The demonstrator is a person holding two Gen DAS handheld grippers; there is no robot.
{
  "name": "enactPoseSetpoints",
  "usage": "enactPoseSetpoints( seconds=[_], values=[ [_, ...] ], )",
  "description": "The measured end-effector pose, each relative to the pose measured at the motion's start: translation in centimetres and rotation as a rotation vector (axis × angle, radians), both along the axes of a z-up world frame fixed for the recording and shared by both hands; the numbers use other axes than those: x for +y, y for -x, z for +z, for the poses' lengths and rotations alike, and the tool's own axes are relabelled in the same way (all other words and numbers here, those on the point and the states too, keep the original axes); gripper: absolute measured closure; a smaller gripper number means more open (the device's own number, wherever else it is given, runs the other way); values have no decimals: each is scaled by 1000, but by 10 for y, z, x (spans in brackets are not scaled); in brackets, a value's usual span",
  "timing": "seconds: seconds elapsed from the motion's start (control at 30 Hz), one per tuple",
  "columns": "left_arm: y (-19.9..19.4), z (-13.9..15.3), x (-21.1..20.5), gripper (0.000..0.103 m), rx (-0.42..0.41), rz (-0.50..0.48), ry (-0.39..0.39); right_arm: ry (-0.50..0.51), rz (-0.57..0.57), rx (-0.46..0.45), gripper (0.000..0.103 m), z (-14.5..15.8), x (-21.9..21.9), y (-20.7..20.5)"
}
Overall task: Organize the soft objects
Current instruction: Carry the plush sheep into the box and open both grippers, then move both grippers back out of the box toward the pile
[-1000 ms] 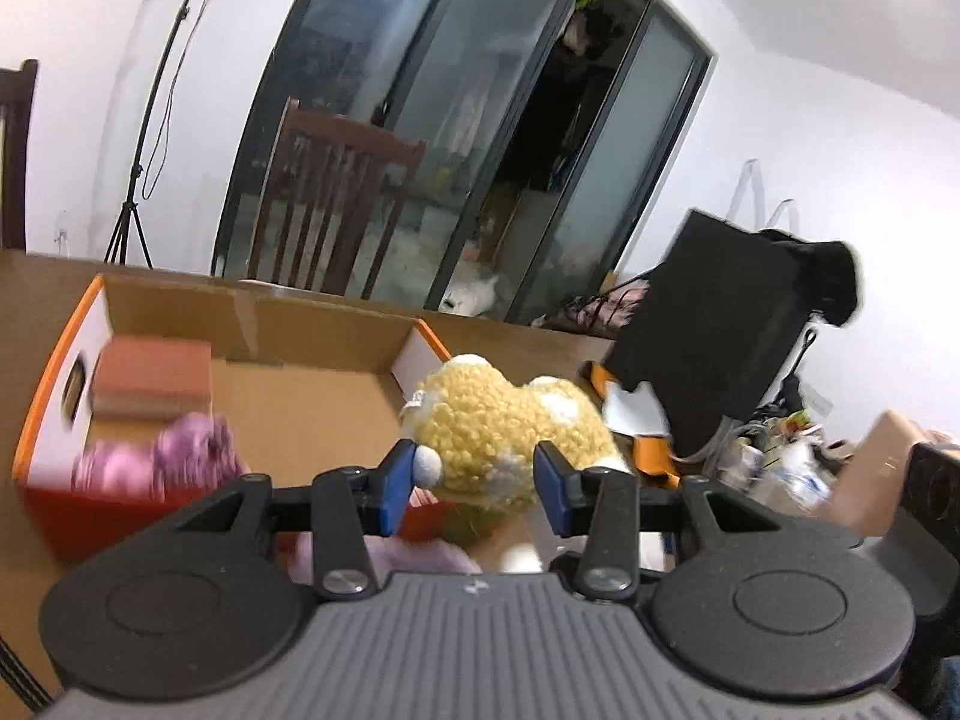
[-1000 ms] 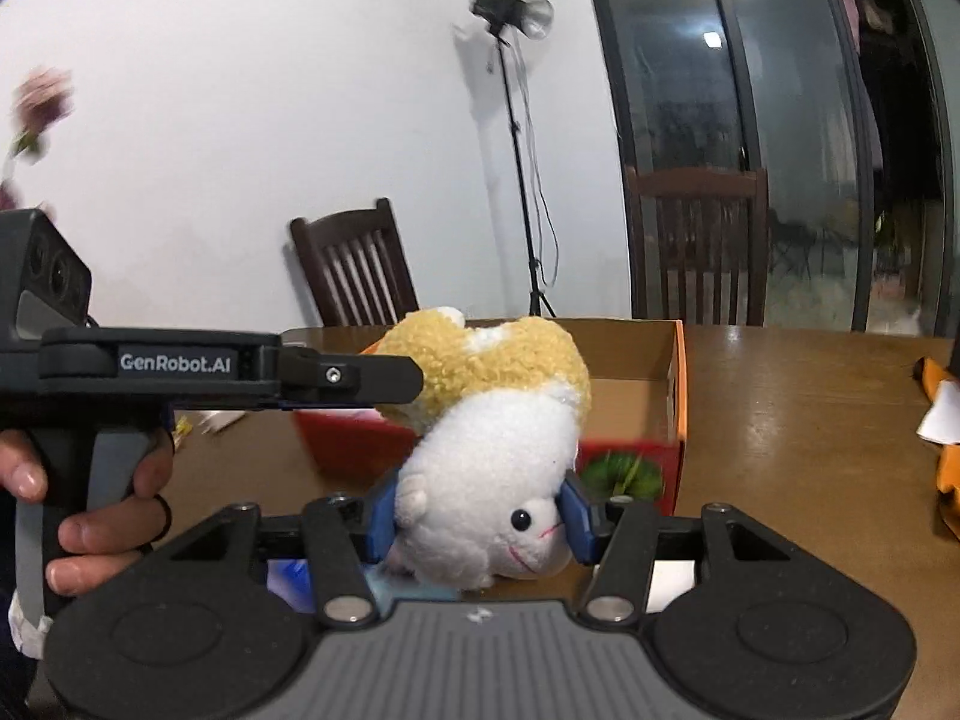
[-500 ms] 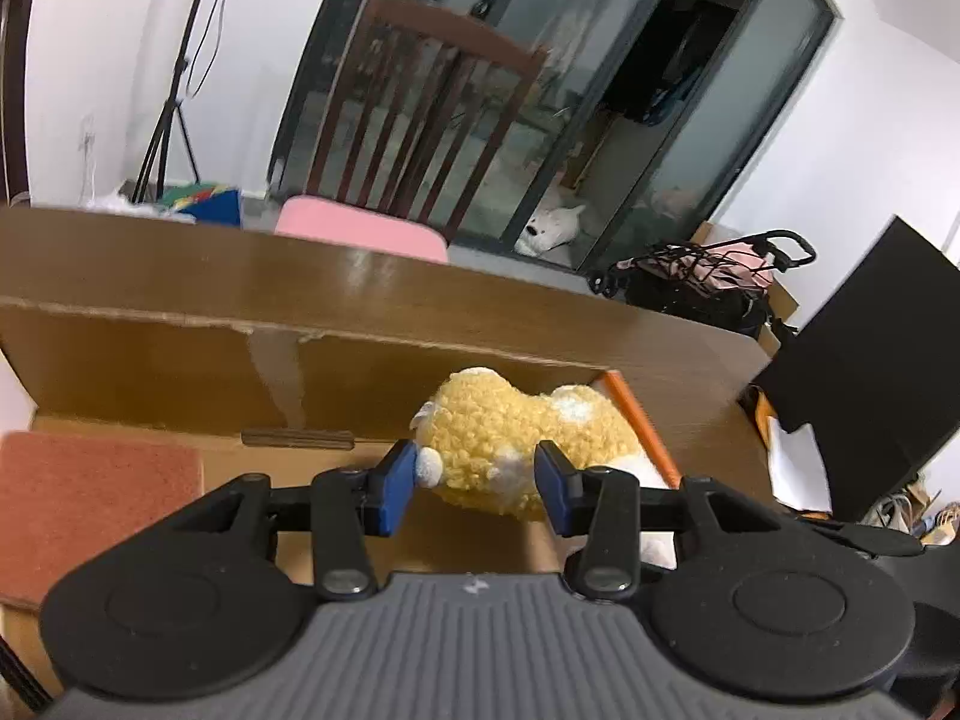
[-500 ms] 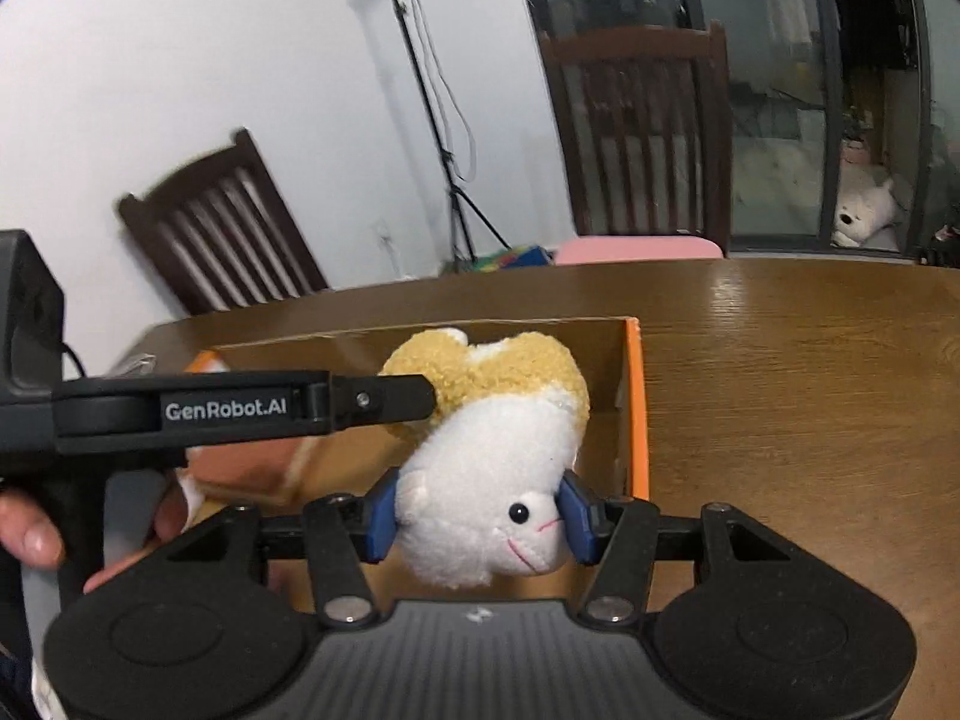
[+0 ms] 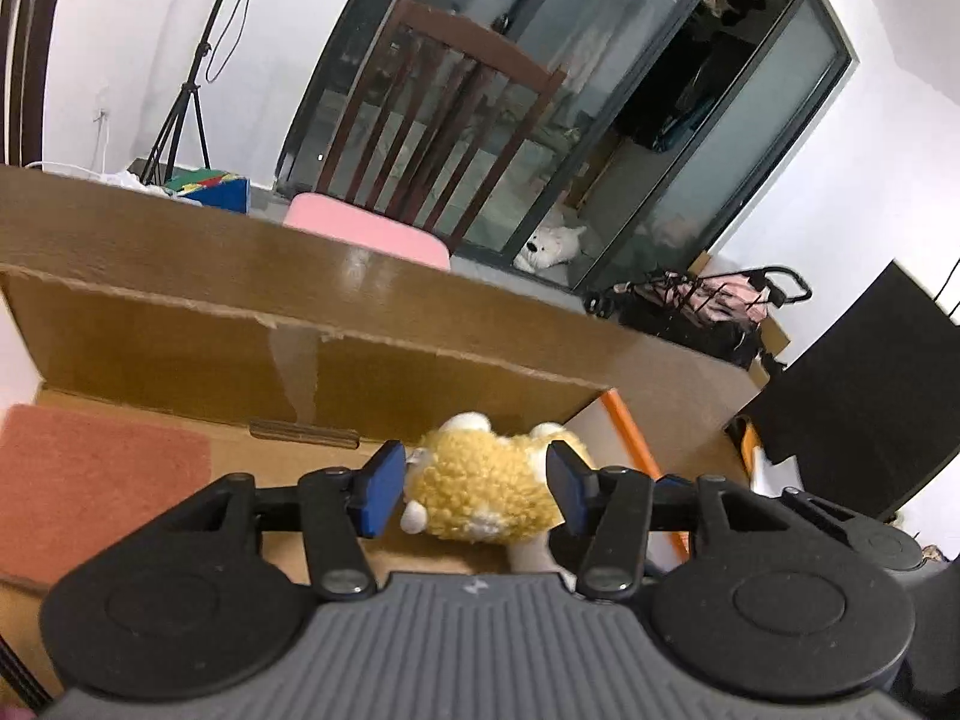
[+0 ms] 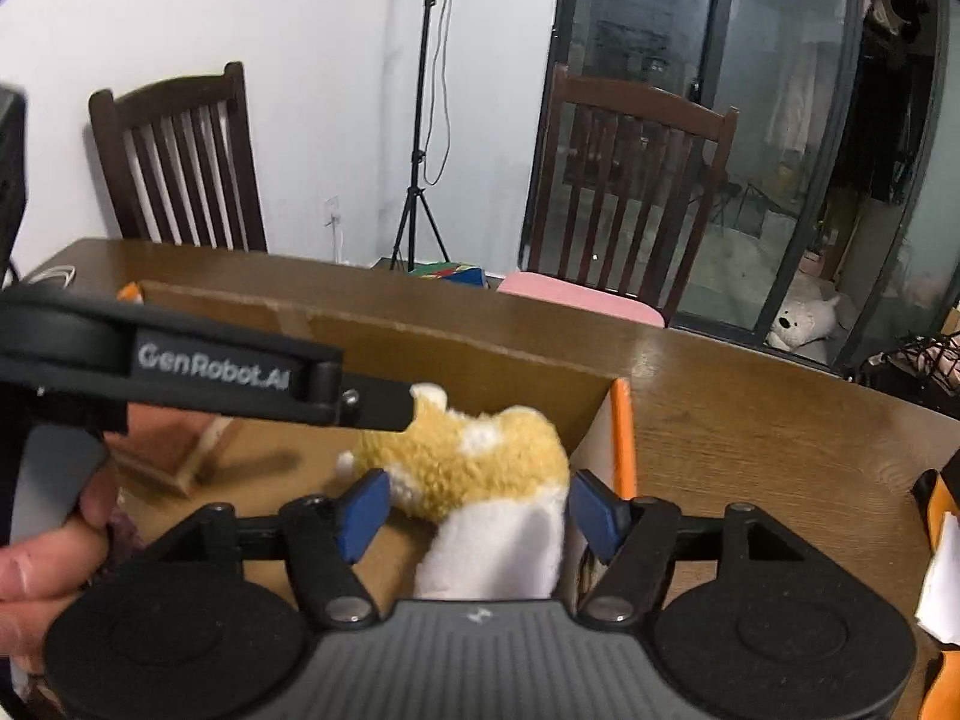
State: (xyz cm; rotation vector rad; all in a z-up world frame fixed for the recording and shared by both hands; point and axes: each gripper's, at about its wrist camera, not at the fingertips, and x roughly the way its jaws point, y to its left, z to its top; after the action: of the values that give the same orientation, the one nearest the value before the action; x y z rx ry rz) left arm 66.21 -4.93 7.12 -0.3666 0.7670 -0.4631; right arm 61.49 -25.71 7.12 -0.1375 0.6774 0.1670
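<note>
Judging by its curly yellow pile and limp white underside, the plush toy [image 5: 489, 495] is light, squashy and in no way fragile; it will sag wherever it is unsupported, and its fleece should give the blue pads plenty of friction, so slipping is a small worry next to drooping. It sits low inside the cardboard box [image 5: 180, 324], at the end nearest the orange-edged wall, with its yellow back up and its white part hanging toward the cameras. Both tongs have just been opening around it. The left tongs [image 5: 474, 495] stand at a middling width, with a sliver of daylight between the left pad and the fleece, while the right pad seems only to brush it. The right tongs [image 6: 477, 510] stand wider, both pads clear of the white belly between them, so neither tool looks to be pressing the toy now. Should it need lifting again, the plump middle of the body is my pick, since an ear or a foot would only stretch. A flat pinkish-orange pad [image 5: 99, 477] lies on the box floor further left, well apart from the toy. The box rests on a glossy brown wooden bench [image 6: 750, 420], smooth enough that the box might slide if nudged. Beyond stand two dark slatted chairs, a light stand against a white wall, and dark glass doors.
</note>
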Motion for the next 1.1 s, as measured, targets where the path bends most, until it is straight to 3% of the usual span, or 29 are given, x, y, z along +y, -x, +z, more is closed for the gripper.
enactPoseSetpoints(
  seconds=[0.27, 0.43, 0.63, 0.77, 0.9, 1.1],
  values=[
    [72, 76, 45, 48, -136, 70, -24, -100, 32, -106, 33, 85, -24, 74],
    [140, 114, 70, 37, -215, 92, -81, -154, 60, -178, 25, 132, -45, 138],
    [228, 146, 88, 26, -276, 113, -149, -162, 82, -226, 23, 143, -46, 205],
    [290, 147, 96, 13, -334, 101, -136, -186, 103, -277, 21, 140, -42, 257],
    [353, 129, 97, 1, -383, 93, -156, -204, 157, -342, 15, 130, -34, 318],
    [427, 88, 101, 0, -429, 102, -135, -164, 220, -423, 9, 96, -25, 397]
  ],
)
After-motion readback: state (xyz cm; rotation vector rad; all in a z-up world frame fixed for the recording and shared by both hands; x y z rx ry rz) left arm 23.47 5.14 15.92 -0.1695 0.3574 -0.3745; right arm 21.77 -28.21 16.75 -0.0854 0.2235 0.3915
